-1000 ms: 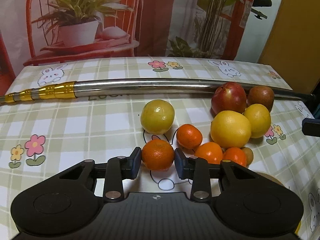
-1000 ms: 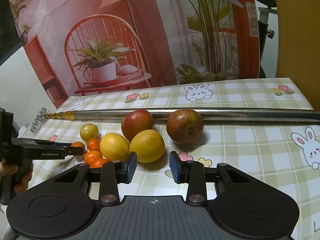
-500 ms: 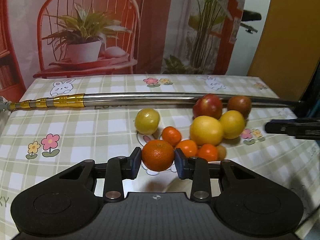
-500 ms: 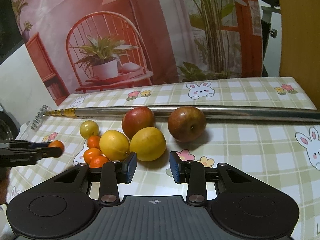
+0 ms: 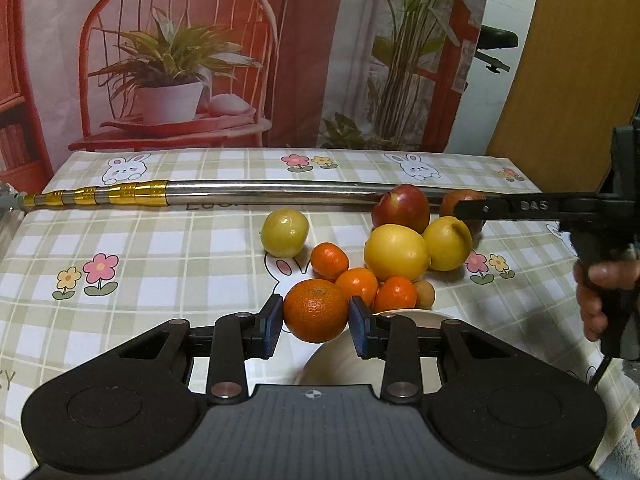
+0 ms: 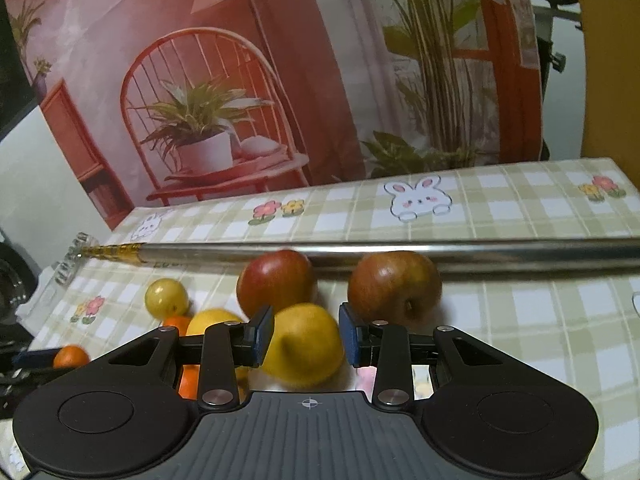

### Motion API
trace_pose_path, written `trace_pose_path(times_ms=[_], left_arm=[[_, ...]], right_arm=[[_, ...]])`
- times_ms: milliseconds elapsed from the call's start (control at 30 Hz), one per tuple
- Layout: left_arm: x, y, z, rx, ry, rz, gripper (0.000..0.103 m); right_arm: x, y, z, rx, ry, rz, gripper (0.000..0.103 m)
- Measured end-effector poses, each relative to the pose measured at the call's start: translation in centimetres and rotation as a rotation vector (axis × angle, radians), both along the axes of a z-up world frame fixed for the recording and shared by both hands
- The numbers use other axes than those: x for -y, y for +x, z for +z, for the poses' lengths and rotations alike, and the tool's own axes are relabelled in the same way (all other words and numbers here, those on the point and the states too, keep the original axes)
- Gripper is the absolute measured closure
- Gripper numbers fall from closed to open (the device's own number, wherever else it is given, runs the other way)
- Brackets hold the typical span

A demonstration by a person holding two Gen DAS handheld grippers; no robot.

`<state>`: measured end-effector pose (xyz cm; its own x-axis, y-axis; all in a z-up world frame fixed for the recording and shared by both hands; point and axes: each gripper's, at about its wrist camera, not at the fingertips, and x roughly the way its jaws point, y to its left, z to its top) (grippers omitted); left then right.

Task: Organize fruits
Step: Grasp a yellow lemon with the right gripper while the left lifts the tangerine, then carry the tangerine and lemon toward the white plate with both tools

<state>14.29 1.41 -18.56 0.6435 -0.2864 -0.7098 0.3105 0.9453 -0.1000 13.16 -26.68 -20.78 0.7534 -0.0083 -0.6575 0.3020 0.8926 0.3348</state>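
My left gripper (image 5: 316,320) is shut on a large mandarin (image 5: 316,310) and holds it above a pale plate (image 5: 332,360) at the table's near edge. My right gripper (image 6: 306,334) is open, its fingers either side of a yellow lemon (image 6: 304,346) without squeezing it. A second lemon (image 5: 396,252), three small mandarins (image 5: 356,280), a red apple (image 6: 276,282), a brownish apple (image 6: 394,286) and a yellow-green round fruit (image 5: 285,232) lie clustered on the tablecloth.
A long metal pole (image 5: 260,194) with a gold end lies across the table behind the fruit. The right gripper (image 5: 520,206) reaches in over the apples in the left wrist view. A printed backdrop stands behind the table.
My left gripper has lifted the large mandarin and pulled back over the plate. My right gripper has moved forward and down so its fingers straddle the lemon.
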Motion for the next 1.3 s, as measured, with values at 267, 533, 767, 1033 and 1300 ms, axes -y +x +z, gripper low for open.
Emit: trace_pose_path(times_ms=[267,533,767,1033,1300], left_arm=[[-0.4,-0.3,-0.1,-0.003,-0.013,0.011,0.066],[-0.8,-0.4,0.0,0.000,-0.027,0.019,0.066],[-0.7,-0.6,-0.1,-0.008,-0.023,0.017,0.066],[-0.8,-1.3,0.0,-0.011,-0.024,0.010,0.066],[-0.1,-1.3,-0.3,-0.026,-0.018,-0.003,0.066]], right_arm=[[-0.8,1.8,-0.7,-0.039,-0.069,0.025,0.077],[-0.9,-2.8,-0.6,-0.053,0.030,0.014,0.077],[-1.5,-5.2,0.5,-0.029,0.010,0.000,0.066],[-2.6,-3.4,-0.4,-0.075,0.006,0.037,0.059],[-1.8,-5.1,-1.5,-0.090,0.087,0.013,0.053]])
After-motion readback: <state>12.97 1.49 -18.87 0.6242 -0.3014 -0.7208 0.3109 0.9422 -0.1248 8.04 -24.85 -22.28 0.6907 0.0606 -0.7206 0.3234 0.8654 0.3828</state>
